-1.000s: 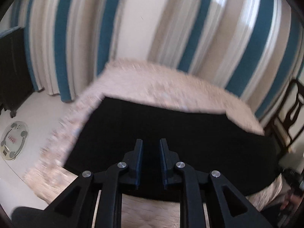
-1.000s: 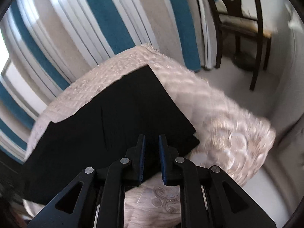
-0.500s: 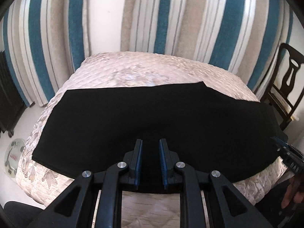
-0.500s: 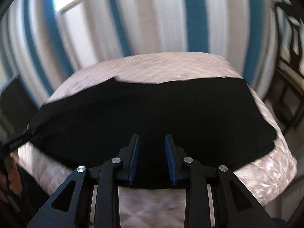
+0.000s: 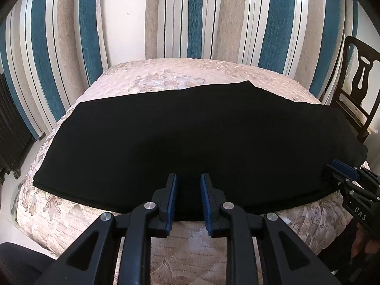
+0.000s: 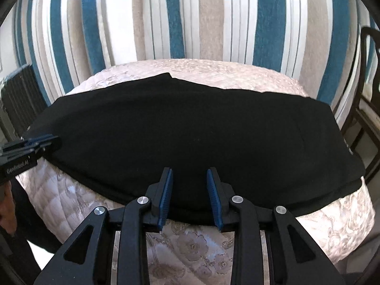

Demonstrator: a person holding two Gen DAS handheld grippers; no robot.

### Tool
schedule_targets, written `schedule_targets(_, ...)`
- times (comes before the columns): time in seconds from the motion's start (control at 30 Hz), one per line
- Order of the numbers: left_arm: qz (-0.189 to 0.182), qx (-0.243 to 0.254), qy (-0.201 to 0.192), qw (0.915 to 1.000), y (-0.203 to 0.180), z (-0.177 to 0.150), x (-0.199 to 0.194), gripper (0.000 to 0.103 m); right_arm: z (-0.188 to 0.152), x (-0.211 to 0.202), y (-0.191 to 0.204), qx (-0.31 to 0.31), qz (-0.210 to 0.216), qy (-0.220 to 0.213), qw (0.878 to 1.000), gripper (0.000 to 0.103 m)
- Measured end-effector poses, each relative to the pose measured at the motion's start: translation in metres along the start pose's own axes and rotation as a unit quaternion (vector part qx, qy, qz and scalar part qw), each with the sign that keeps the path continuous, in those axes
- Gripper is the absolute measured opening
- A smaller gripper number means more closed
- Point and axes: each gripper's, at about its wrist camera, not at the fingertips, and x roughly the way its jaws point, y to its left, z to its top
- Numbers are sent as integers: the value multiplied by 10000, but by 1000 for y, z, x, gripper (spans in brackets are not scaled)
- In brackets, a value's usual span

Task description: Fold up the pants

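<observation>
Black pants [image 5: 190, 137] lie spread flat across a beige quilted bed [image 5: 190, 244], their length running left to right. My left gripper [image 5: 189, 178] hovers over the pants' near edge. Its jaws are opening, a narrow gap between the blue pads, and no cloth is pinched. In the right wrist view the pants [image 6: 190, 130] fill the middle, and my right gripper [image 6: 188, 172] hangs over their near edge. Its jaws are also opening, wider, with nothing gripped. The right gripper [image 5: 342, 168] shows at the pants' right end, the left gripper [image 6: 42, 140] at their left end.
Blue, beige and white striped curtains [image 5: 190, 23] hang behind the bed. A dark wooden chair [image 5: 356, 90] stands at the right. A dark radiator [image 6: 21, 95] is at the left, and a round scale [image 5: 15, 197] lies on the floor. A hand [image 5: 365, 244] holds the right gripper.
Both views have rolled level and now face the pants square on. Both grippers came to the pants' near edge. The right jaws spread wider; the left jaws opened slightly.
</observation>
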Motion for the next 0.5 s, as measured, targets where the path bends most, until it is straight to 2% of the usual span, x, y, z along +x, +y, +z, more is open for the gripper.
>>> schedule_targets(0.2,67,-49,18,10000,2,2,-7,23,5,-3,8,-196,-97,26,9998,31)
schedule_targets(0.3,219,-139,3,9997,7,3,-11,23,8,-10,11,-108,128,1,9999,31)
schedule_targets(0.5,559,-308,-62,9979,23,6,-16,23,12,-15,28,-288,261,-118,9992,31)
